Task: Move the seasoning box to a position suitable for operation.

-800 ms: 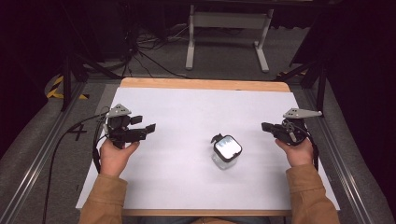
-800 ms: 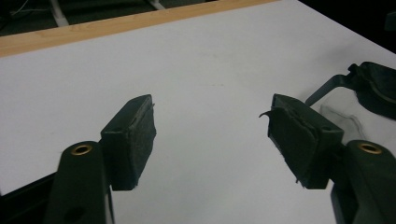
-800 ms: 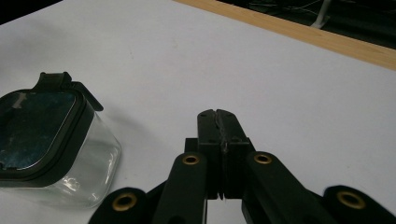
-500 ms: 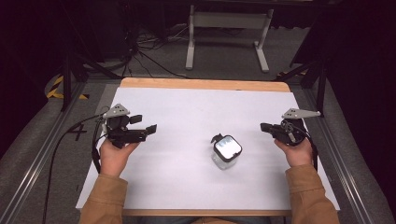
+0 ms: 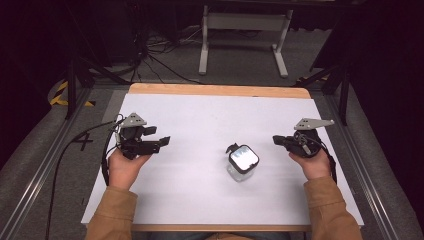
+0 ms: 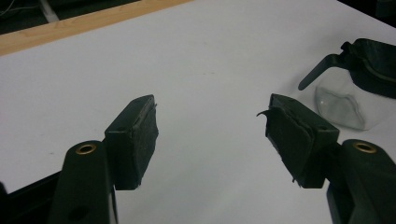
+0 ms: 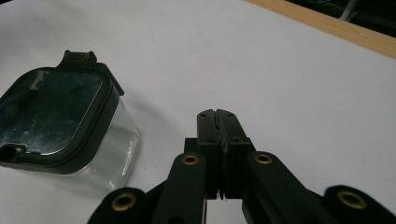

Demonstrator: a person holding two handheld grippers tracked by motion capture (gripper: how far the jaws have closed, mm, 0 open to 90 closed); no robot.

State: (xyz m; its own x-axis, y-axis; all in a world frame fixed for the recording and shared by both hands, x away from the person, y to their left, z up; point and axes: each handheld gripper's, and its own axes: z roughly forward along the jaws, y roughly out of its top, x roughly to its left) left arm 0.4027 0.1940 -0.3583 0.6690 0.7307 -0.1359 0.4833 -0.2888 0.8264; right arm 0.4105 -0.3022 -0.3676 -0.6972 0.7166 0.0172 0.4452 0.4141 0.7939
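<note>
Jar (image 5: 242, 162) untouched between wide-open left tool (image 5: 161, 141) and closed, empty right tool (image 5: 276, 140).

Jar (image 5: 242, 163) stands on the table (image 5: 210, 120), right of centre, toward the near edge. Left gripper (image 5: 159, 143) sits well to its left, right gripper (image 5: 278, 140) just to its right. Floor stand (image 5: 243, 30) behind the table's far edge.

Bare table (image 5: 200, 125) lies all around the lidded glass jar (image 5: 242, 162), the one obstacle between the two claws.
</note>
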